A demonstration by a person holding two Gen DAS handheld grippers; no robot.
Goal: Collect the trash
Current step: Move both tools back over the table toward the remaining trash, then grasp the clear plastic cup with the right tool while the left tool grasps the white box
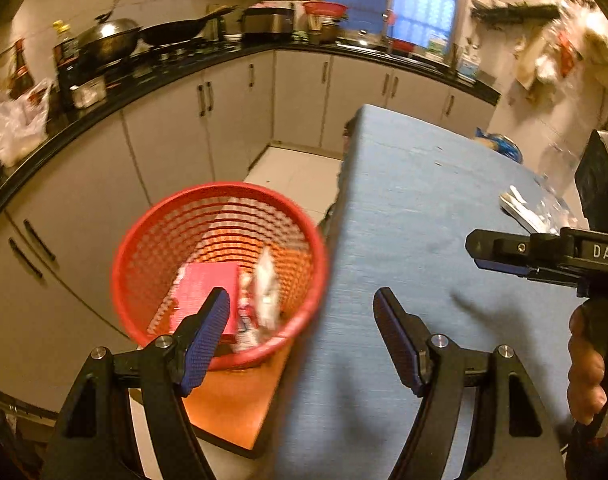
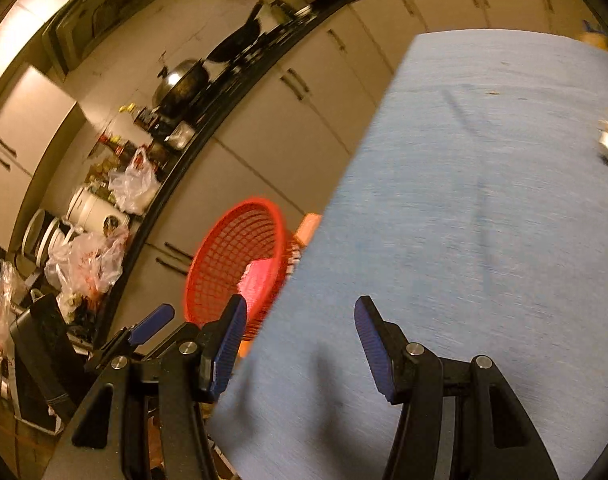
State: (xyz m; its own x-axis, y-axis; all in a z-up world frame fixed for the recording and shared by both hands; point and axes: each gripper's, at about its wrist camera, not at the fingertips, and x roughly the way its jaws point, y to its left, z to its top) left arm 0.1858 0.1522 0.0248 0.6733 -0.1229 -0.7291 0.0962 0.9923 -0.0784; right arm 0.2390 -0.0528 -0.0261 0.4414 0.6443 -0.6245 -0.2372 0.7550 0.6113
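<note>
Kitchen counter (image 1: 104, 96): black top, runs along the far left; carries bottles, a lidded wok (image 1: 108, 40), a black pan (image 1: 176, 32) and a white plastic bag (image 1: 18, 124). White cabinets (image 1: 232, 120) below.

Red basket (image 1: 220, 276): mesh-walled, stands on an orange board (image 1: 232, 400) just beside the table's left edge. Contents: a pink box (image 1: 208, 292) and white wrappers (image 1: 266, 296), slightly blurred.

Left gripper (image 1: 302, 316): jaws spread wide, nothing between the blue pads. One finger over the basket, the other over the table.

Table (image 1: 404, 220): blue cloth cover, mostly bare in the near part.

Right gripper (image 2: 300, 320): jaws wide apart, holding nothing, hovering over the table's left edge. In the left wrist view it enters from the right, gripped by a hand (image 1: 588, 368).

Remaining trash (image 1: 532, 208): white and clear wrappers, on the table's right side, behind the right gripper. Detail blurred.

Blue object (image 1: 504, 146): at the table's far right edge, cannot tell what it is.
</note>
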